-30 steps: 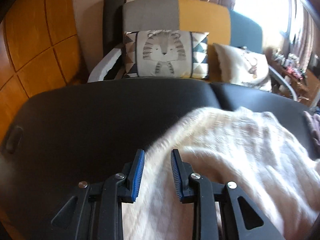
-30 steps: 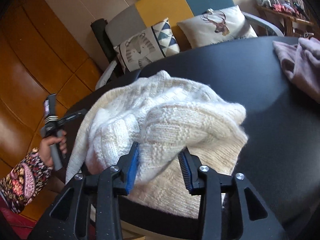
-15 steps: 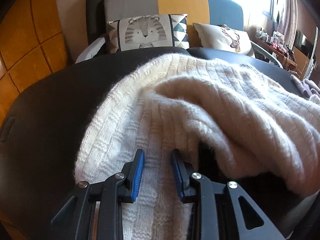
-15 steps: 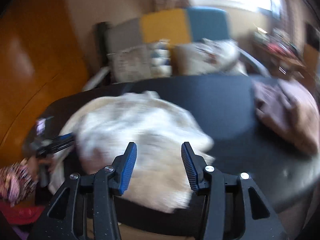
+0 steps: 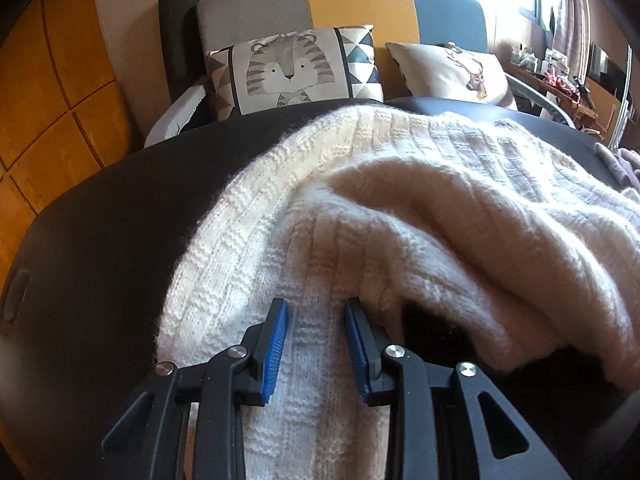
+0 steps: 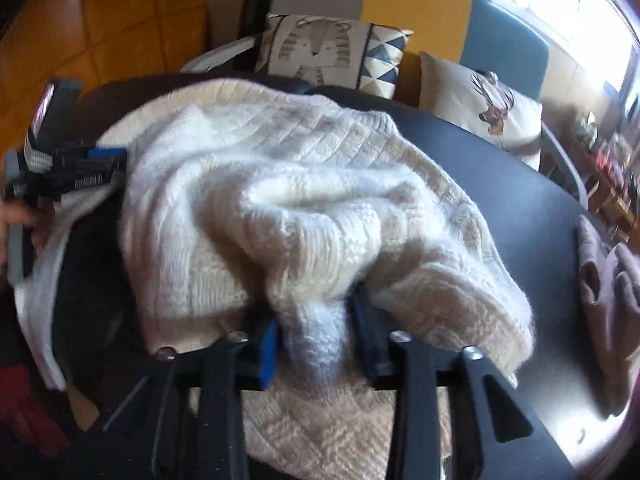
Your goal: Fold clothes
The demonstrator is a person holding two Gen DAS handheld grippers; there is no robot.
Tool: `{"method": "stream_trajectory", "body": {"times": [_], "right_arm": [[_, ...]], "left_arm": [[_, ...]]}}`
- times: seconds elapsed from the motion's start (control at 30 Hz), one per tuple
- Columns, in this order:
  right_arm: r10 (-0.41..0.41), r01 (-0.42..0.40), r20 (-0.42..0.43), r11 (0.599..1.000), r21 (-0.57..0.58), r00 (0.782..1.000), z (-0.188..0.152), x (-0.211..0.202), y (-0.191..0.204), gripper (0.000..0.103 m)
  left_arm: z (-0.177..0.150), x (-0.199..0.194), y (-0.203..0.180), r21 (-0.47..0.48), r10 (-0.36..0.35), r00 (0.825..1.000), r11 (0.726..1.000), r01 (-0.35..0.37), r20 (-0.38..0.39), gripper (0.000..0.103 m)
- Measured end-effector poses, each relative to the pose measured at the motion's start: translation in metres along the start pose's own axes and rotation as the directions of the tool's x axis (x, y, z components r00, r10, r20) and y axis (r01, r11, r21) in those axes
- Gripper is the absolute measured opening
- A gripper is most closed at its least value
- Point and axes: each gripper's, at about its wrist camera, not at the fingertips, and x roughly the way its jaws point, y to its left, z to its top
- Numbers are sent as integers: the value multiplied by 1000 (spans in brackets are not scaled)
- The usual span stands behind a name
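The cream sweater (image 6: pixel 304 208) lies bunched on the black desk (image 6: pixel 520 208), filling mid-frame. The right gripper (image 6: pixel 312 332) is closing its jaws on a thick fold at lower centre. The left gripper (image 5: pixel 316 344), jaws part spread, straddles the flat knit without pinching.
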Motion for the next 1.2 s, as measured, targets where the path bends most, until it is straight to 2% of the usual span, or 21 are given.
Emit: {"method": "stream_trajectory", "body": {"times": [0.1, 0.17, 0.2, 0.23, 0.3, 0.33, 0.37, 0.43, 0.47, 0.53, 0.6, 0.63, 0.67, 0.73, 0.8, 0.87, 0.9, 1.0, 1.1, 1.17, 1.2], "right_arm": [[50, -50, 7, 984, 174, 999, 12, 26, -28, 30], [110, -119, 51, 962, 244, 993, 16, 19, -45, 33], [141, -158, 79, 949, 273, 987, 18, 13, -54, 39], [150, -178, 116, 943, 281, 982, 14, 1, -60, 49], [132, -179, 186, 948, 262, 974, 0, -25, -66, 64], [111, -161, 209, 956, 243, 972, -7, -36, -66, 72], [90, -143, 231, 964, 225, 969, -15, -46, -65, 74], [85, -126, 248, 980, 156, 965, -33, -62, -58, 74], [79, -110, 245, 987, 116, 966, -41, -67, -52, 74], [61, -67, 217, 997, 23, 974, -53, -66, -39, 74], [30, -18, 165, 997, -75, 986, -59, -52, -24, 74], [16, 0, 142, 994, -108, 990, -61, -43, -18, 74], [1, 15, 121, 991, -131, 993, -62, -33, -13, 74], [13, 2, 101, 988, -153, 995, -63, -18, -3, 74], [15, 0, 91, 987, -161, 996, -63, -11, 3, 74], [22, -6, 93, 986, -167, 995, -65, -12, 8, 74], [32, -15, 96, 986, -164, 995, -66, -14, 9, 74], [50, -38, 96, 992, -124, 994, -71, -20, -2, 74], [17, -6, 84, 992, -123, 996, -75, -18, -11, 74], [-40, 46, 46, 986, -157, 998, -77, -11, -10, 74], [-68, 72, 27, 982, -175, 997, -78, -8, -9, 74]], "left_arm": [[15, 5, -2, -39, 10, 999, 999, -11, -31, 30], [21, 3, -4, -80, -14, 999, 997, 10, -52, 27], [21, -1, -8, -107, -63, 997, 993, 58, -50, 27], [20, -7, -14, -129, -143, 989, 982, 137, -37, 27], [15, -15, -28, -146, -278, 960, 951, 272, -22, 27], [13, -16, -35, -150, -305, 952, 943, 299, -24, 27], [11, -16, -42, -154, -310, 950, 941, 301, -36, 27], [10, -12, -53, -180, -305, 951, 940, 291, -55, 27], [11, -14, -57, -197, -318, 947, 932, 305, -41, 27], [11, -17, -61, -260, -385, 923, 893, 366, -23, 27], [9, -22, -67, -318, -466, 885, 839, 442, 0, 27], [7, -24, -73, -335, -476, 880, 828, 449, 2, 27], [5, -25, -80, -349, -476, 879, 824, 446, 0, 27], [0, -22, -92, -382, -512, 859, 796, 469, -13, 27], [-9, -19, -101, -443, -573, 819, 742, 503, -32, 27], [-20, -23, -106, -472, -610, 792, 697, 539, 4, 27], [-24, -26, -109, -469, -620, 785, 688, 554, 18, 27], [-36, -34, -123, -423, -654, 756, 682, 597, 13, 27], [-38, -41, -136, -384, -638, 769, 701, 601, 40, 27], [-37, -44, -141, -391, -636, 769, 692, 607, 70, 28], [-38, -45, -143, -397, -644, 761, 681, 616, 76, 28]]}}
